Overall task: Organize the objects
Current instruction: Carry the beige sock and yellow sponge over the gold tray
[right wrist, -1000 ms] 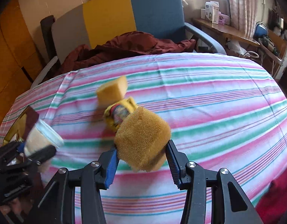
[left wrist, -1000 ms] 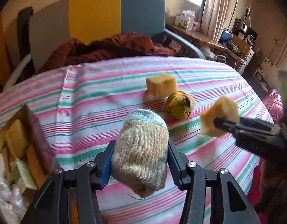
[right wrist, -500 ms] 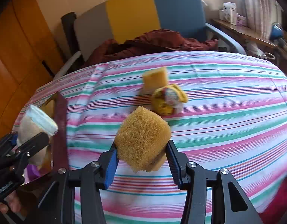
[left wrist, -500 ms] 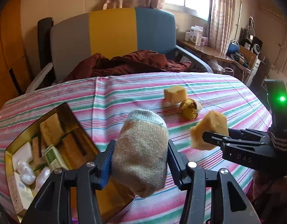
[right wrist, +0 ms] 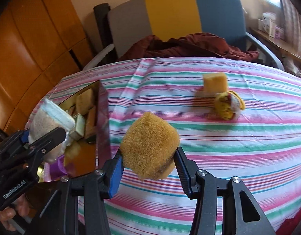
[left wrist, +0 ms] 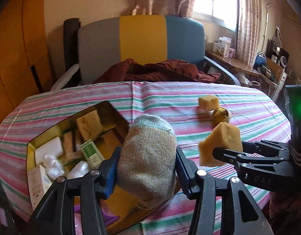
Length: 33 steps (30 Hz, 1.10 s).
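My left gripper is shut on a rolled beige sock and holds it in the air over the near right corner of a gold tin box. The right wrist view shows the same sock over the gold tin box. A yellow sponge is pinched in my right gripper, above the striped cloth just right of the box. In the left wrist view the sponge hangs at the right. A second sponge cube and a yellow rolled sock lie on the cloth farther back.
The box holds sponges, white packets and a green-and-white carton. The table wears a pink, green and white striped cloth. Behind it stands a grey, yellow and blue chair with a maroon garment. A cluttered shelf is at the right.
Both grippers have swung left with their loads. The tin box has come well into view under the left gripper, and the loose sponge and yellow sock have slid to the right.
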Available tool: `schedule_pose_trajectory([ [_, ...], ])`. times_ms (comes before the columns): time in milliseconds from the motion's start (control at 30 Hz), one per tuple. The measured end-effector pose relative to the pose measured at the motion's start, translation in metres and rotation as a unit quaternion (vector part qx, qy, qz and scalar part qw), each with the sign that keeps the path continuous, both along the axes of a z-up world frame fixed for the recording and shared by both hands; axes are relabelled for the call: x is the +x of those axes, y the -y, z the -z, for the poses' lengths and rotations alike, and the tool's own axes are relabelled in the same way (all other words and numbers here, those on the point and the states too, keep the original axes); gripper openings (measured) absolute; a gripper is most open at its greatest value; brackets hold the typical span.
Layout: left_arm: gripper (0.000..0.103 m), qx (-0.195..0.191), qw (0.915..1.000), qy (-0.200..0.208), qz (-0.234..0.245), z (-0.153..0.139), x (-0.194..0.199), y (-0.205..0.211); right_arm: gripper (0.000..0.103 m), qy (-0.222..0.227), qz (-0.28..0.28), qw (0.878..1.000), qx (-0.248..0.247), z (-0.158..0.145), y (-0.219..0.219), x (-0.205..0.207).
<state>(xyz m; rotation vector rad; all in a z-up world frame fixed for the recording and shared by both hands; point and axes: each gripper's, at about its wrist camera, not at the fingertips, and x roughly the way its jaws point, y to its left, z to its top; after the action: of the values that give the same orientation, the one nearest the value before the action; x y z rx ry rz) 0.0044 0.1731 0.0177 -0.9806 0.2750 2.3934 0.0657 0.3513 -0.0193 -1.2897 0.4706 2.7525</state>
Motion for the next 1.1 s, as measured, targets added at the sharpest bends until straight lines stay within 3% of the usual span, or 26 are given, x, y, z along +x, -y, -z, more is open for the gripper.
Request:
schedule_pose_trajectory([
  [500, 0.053, 0.015, 0.9989, 0.020, -0.040, 0.010, -0.009, 0.043, 0.051, -0.009, -0.062, 0.998, 0.013, -0.014, 0.051, -0.009],
  [700, 0.053, 0.038, 0.9947, 0.028, -0.091, 0.008, -0.018, 0.096, 0.051, -0.013, -0.094, 0.995, 0.016, -0.018, 0.073, -0.014],
  [967, 0.053, 0.090, 0.9707, 0.041, -0.219, 0.003, -0.033, 0.204, 0.051, -0.016, -0.151, 0.988, 0.028, -0.020, 0.111, -0.032],
  [1100, 0.053, 0.112, 0.9592, 0.045, -0.256, 0.002, -0.036, 0.236, 0.051, -0.009, -0.168, 0.985, 0.034, -0.016, 0.124, -0.042],
])
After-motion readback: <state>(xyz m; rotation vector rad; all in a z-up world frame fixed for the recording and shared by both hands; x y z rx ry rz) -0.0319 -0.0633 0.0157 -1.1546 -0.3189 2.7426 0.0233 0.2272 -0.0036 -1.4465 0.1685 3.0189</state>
